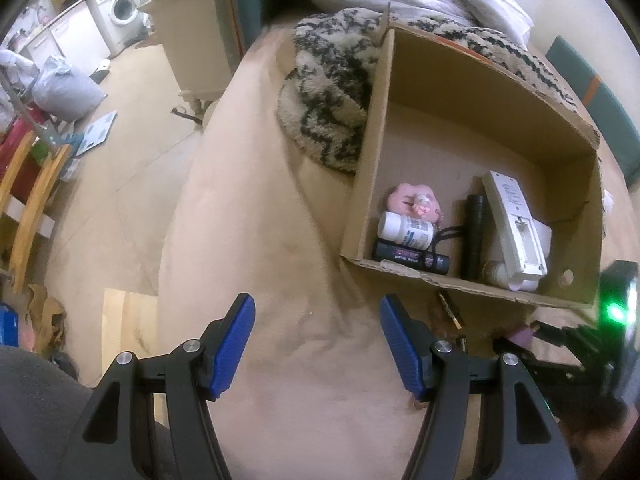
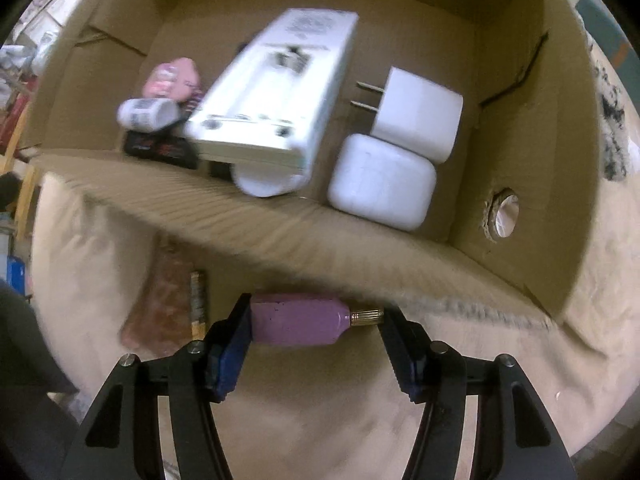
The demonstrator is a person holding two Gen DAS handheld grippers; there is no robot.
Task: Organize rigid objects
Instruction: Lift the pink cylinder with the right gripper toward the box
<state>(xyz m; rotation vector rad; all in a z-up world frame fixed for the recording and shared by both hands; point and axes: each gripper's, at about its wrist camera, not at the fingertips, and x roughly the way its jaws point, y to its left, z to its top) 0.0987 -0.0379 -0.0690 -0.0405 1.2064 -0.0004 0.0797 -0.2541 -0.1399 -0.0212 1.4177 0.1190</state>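
Left hand-held gripper (image 1: 318, 342) hung roughly half open over the beige bedsheet (image 1: 256, 208), nothing between its blue pads (image 1: 234, 344).

Right hand-held gripper (image 2: 316, 332) pointed down at the bed, just outside the near wall of the open brown cardboard box (image 2: 304, 240). Spanned a small purple bottle with a ribbed gold cap (image 2: 300, 322) lying crosswise: left pad against the bottle base, right pad at the cap end. Firm clamping not confirmable through the motion blur. Bottle lay on the sheet at 12 o'clock from the gripper body, box wall just beyond it.

At 10 o'clock from the bottle, a pinkish translucent packet (image 2: 164, 304) and a thin dark stick-like item (image 2: 198, 304) beside it, both on the sheet outside the box.

Inside the box, right wrist view:
- long white remote-like device (image 2: 276, 96), centre, tilted, resting on other items
- white plug adapter with two prongs (image 2: 416, 116) at 3 o'clock of the device
- white rounded case (image 2: 380, 184) touching the adapter, at its 7 o'clock
- white labelled pill bottle (image 2: 146, 114), pink plush toy (image 2: 172, 76) and black tube with red print (image 2: 160, 148) clustered at 9 o'clock of the device

Black-and-cream shaggy rug (image 1: 328, 92) bunched against the box's left wall, left wrist view.
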